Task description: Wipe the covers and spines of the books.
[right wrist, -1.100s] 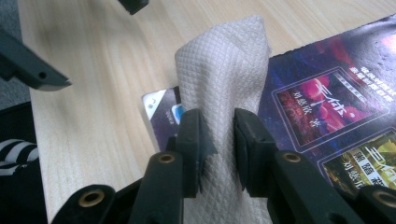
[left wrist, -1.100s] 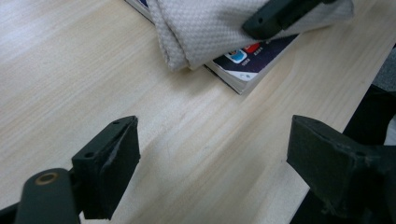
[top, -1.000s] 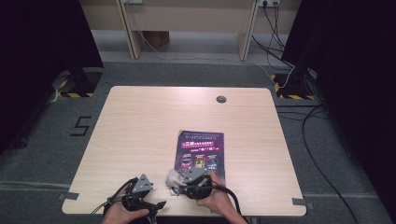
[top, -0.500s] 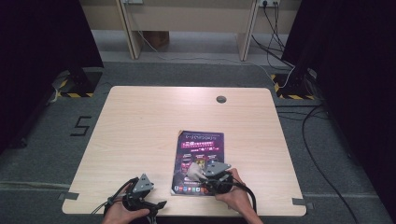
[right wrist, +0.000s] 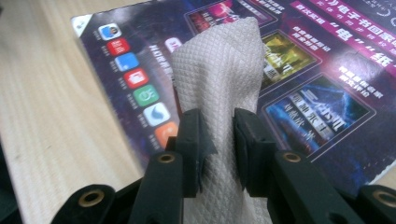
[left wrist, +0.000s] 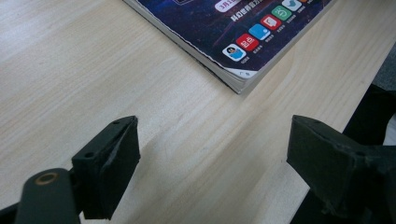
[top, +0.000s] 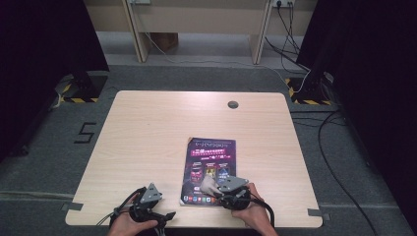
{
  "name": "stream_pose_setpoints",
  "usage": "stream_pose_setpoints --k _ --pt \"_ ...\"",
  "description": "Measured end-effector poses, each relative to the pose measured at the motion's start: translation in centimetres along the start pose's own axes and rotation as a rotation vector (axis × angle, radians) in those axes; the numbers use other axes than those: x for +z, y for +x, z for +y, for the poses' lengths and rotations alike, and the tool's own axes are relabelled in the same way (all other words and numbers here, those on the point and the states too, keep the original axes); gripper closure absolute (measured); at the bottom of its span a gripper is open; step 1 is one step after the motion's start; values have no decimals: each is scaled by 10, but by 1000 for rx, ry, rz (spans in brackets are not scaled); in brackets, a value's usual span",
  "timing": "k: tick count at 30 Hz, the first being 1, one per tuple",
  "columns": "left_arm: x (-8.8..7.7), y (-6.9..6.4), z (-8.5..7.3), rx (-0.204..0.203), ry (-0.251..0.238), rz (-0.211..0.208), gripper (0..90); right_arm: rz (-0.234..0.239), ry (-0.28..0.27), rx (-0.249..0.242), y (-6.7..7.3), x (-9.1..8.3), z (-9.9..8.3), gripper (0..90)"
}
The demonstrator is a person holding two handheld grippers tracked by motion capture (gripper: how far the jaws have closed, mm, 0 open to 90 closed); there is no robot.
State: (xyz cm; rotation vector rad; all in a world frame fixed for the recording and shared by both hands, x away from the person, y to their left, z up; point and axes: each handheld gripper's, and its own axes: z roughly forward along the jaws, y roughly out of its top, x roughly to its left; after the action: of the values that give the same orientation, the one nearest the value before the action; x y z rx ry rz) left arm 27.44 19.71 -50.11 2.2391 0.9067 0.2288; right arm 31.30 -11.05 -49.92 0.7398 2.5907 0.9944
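Observation:
A dark purple magazine [top: 210, 169] lies flat near the table's front edge, its cover full of app icons and picture panels [right wrist: 299, 70]. My right gripper [top: 216, 191] is shut on a grey-white textured cloth [right wrist: 219, 84], which rests on the magazine's lower cover [top: 207, 186]. In the right gripper view the cloth bunches up between the two black jaws. My left gripper [top: 169, 216] stands open near the front edge, left of the magazine. In the left gripper view its jaws stay wide apart over bare wood, with the magazine's near corner [left wrist: 240, 81] ahead.
The light wooden table [top: 162, 132] has a round cable hole [top: 232, 104] at the back right. Its front edge runs just under both hands. Dark curtains, cables and a desk frame stand on the grey floor beyond it.
My right gripper has slid to the right across the magazine's lower cover, dragging the cloth with it. The left gripper has stayed where it was.

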Motion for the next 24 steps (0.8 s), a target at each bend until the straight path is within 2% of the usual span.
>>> stream_pose_setpoints --k 5,12,14,16,20,22,24 --pt "0 0 0 1 1 0 163 -8 -3 2 -1 -7 -8 733" --pt "0 -1 0 4 1 0 163 -75 -4 57 -21 -13 -16 732" --pt "0 0 1 4 -2 1 163 -79 -1 74 -24 -15 -18 731" --pt "0 0 1 -1 -5 4 163 -82 5 65 -22 -15 -17 730" --pt "0 0 1 0 -6 4 163 -31 7 36 -8 -16 -16 727" --pt "0 0 0 0 -5 4 163 -22 8 13 -3 -16 -16 728" --pt "0 0 1 5 -5 9 163 -20 6 13 -2 -17 -17 728"
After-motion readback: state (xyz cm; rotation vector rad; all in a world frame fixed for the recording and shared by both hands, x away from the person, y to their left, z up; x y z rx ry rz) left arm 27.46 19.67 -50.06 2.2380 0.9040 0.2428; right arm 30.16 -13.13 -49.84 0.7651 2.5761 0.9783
